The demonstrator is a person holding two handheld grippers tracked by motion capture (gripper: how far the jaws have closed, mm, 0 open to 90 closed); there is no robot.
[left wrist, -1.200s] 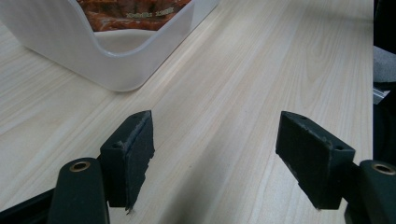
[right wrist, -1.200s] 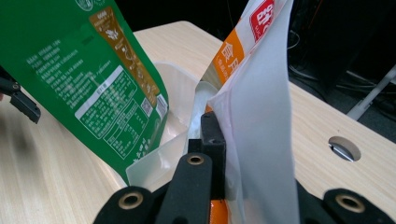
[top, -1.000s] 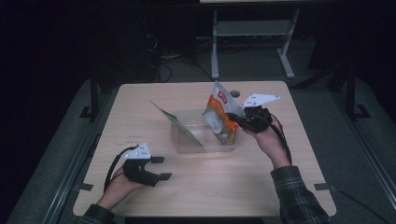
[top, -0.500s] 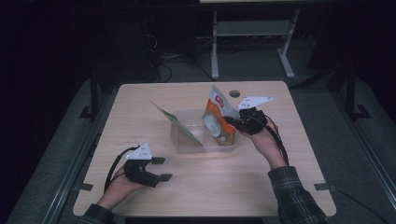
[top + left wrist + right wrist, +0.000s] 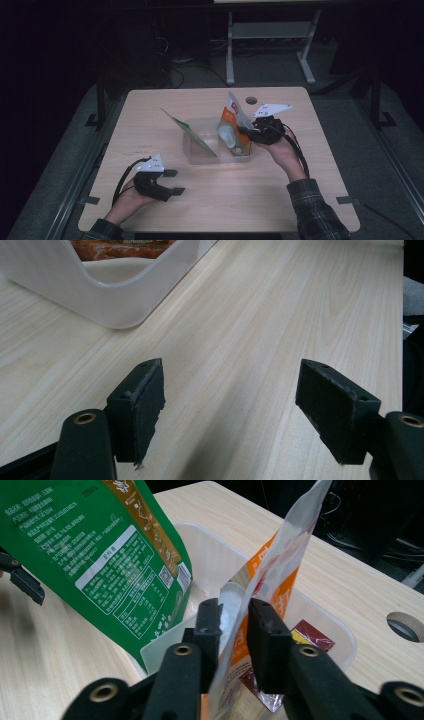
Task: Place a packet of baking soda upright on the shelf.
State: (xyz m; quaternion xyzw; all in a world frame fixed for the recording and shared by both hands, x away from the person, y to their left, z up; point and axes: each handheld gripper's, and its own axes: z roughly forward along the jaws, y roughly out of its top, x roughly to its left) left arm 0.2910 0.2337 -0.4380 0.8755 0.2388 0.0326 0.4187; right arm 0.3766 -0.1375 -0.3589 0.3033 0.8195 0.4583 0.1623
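Two snack packets stand in the clear plastic bin [image 5: 216,146] at the centre of the high view, on the pale wooden worktop [image 5: 300,195]. The flat green foil packet [image 5: 189,131] leans against the bin's left wall, its top tipped toward the upper left of the frame. The orange-and-white pouch [image 5: 233,129] stands in the right half of the bin, propped nearly upright, probably because the right gripper [image 5: 248,133] is steadying it from the right side.

In the right gripper view, the two black fingers [image 5: 207,625] flank the pouch's thin edge [image 5: 260,595] with a visible gap on each side. They have just been opening, so the pouch sits loosely between them and looks to be resting on the bin floor, not carried. A small dark red sachet [image 5: 305,635] lies on the bin floor behind it.

The right hand [image 5: 281,154] reaches in from the lower right, forearm angled up toward the bin, gripper roughly level and pointing left into the bin's right side.

The left gripper [image 5: 167,183] rests low on the worktop at the lower left, well apart from the bin, the hand [image 5: 129,201] behind it. Its fingers [image 5: 142,405] stand wide apart with nothing between them, aimed across bare wood toward the bin's rounded corner [image 5: 112,305].
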